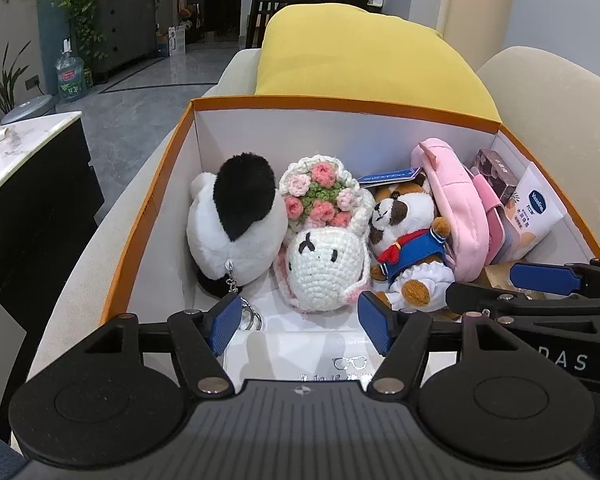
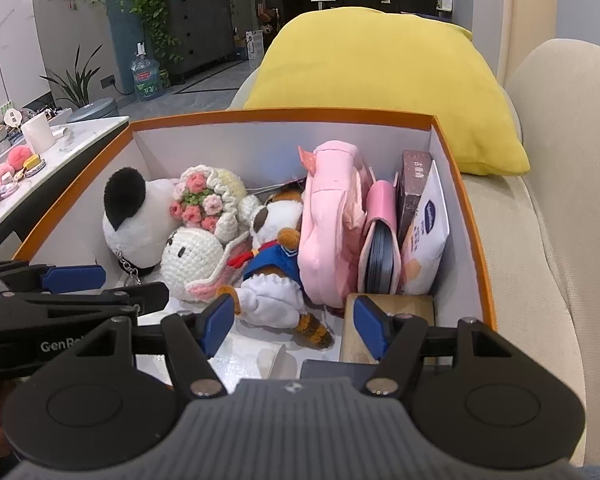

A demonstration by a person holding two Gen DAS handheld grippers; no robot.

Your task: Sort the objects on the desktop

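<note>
Left wrist view: white pouch at the right wall of the orange box reads "Vaseline"; the other gripper's body shows "DAS". Right wrist view: the left tool's body reads "GenRo", cut off; brown carton print unreadable. Left gripper is spread wide, empty, its pads hanging over the box's near end in front of the crochet bunny; a keyring lies just beside its left pad. Right gripper is likewise released and holds nothing, over the sailor plush and a wooden block. Panda plush, bouquet and pink bag stand packed in the box, which sits on a beige sofa before a yellow cushion.
</note>
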